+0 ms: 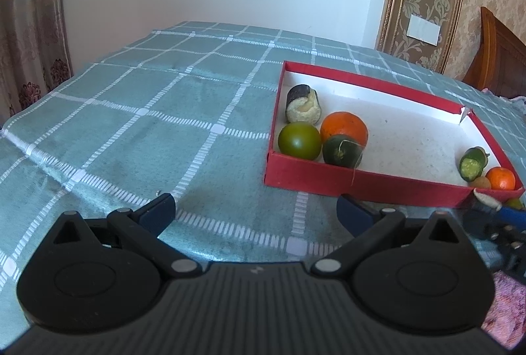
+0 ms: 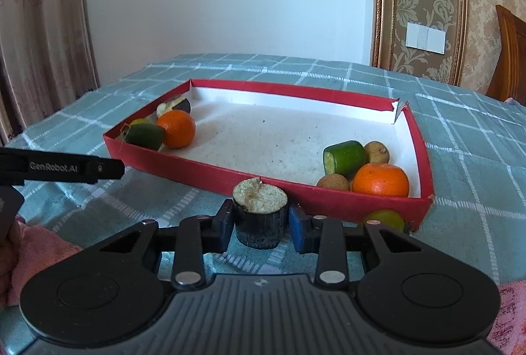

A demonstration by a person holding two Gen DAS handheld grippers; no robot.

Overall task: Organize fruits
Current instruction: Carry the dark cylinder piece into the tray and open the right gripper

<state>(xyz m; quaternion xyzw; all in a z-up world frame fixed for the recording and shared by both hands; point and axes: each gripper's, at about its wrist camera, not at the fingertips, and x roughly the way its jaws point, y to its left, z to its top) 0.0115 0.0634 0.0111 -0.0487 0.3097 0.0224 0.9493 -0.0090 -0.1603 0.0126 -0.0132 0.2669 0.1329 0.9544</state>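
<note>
Covering the table, a teal checked cloth [image 2: 460, 131] runs back to a white wall, a patterned curtain and gold damask wallpaper. On it sits your landmark, a shallow red cardboard tray [image 2: 210, 179] with a white, speckled floor. Inside its left end: a dark cane stub, an orange [image 2: 176, 129], green pieces. Inside its right end: a cut green cylinder [image 2: 345, 158], two tan round fruits, a second orange [image 2: 381, 180]. Just before the tray's near wall, your right gripper [image 2: 261, 223] clamps a dark-skinned, fibrous cane chunk [image 2: 259, 213]. Your left gripper [image 1: 256, 210] stands wide, empty, near the tray's left corner.
</note>
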